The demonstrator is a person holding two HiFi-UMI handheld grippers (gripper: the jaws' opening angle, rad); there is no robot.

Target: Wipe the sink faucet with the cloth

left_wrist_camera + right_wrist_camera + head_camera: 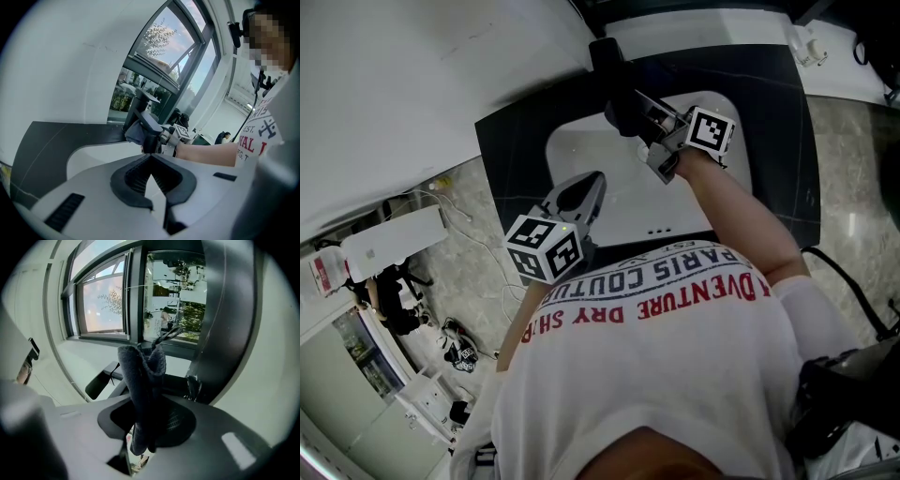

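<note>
Overhead and gripper views apparently share faucet [607,66].

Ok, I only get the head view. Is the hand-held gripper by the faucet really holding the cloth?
Observer: Yes, the right gripper view shows a dark grey cloth pinched in the jaws of the right hand-held gripper.
Operator: Is it on the faucet?
Observer: The left gripper view shows the cloth bunched against the side of the black faucet.
Operator: And the other one?
Observer: The left hand-held gripper has its jaws together, with nothing between them.
</note>
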